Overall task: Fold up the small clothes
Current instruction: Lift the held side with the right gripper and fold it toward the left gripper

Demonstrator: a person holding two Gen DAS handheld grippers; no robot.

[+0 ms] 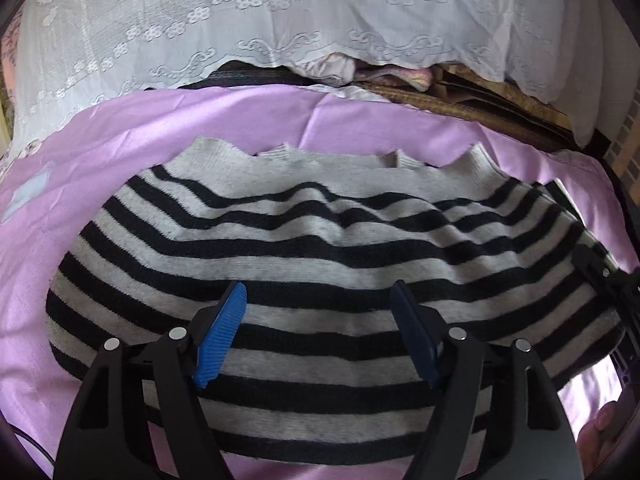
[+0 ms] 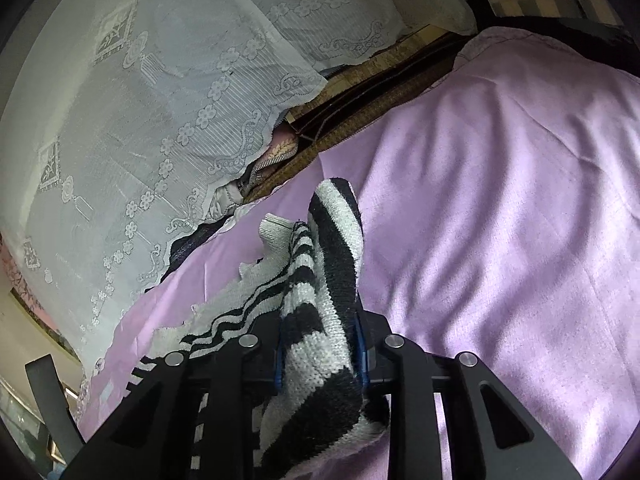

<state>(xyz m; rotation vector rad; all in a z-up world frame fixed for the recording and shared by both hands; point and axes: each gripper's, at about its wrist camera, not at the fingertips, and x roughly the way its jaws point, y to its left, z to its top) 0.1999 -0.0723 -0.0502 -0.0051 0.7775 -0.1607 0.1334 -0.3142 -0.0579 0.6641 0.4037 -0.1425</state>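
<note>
A black-and-white striped knit sweater (image 1: pixel 320 248) lies spread flat on a purple cloth (image 1: pixel 120 152), its neckline toward the far side. My left gripper (image 1: pixel 318 294) is open just above the sweater's lower middle, its blue pads (image 1: pixel 220 336) apart and empty. My right gripper (image 2: pixel 320 344) is shut on a bunched part of the striped sweater (image 2: pixel 332 264), which stands up between the fingers. The rest of the sweater trails off to the left in the right wrist view.
A white lace cover (image 1: pixel 200 24) hangs over furniture behind the purple cloth; it also shows in the right wrist view (image 2: pixel 140 120). A woven mat and dark edge (image 1: pixel 460 100) lie at the far right. Purple cloth (image 2: pixel 500 200) stretches to the right of the right gripper.
</note>
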